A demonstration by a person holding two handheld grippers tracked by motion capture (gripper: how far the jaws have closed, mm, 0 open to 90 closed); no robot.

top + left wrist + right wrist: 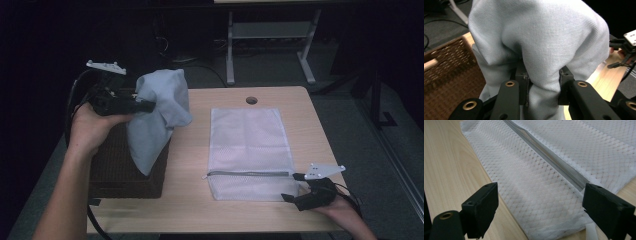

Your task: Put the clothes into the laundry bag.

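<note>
While the left tongs (150,106) clamp a pale blue cloth (159,117) above the wicker basket (125,172), the right tongs (540,212) rest open over the mesh laundry bag (247,150) on the tabletop (187,200). Next probably: unzipping the bag's 1 zipper (248,174).

Looks like a lab or office room

Plain wooden desk (200,210) with a cable hole (251,100), grey carpet, another desk's metal legs (230,50) at 12 o'clock.

Both claws, the left claw (150,106) and right claw (291,187), are black, with brass-ringed pivot holes, trailing black cables and grey three-cornered top plates; forearms bare.
</note>
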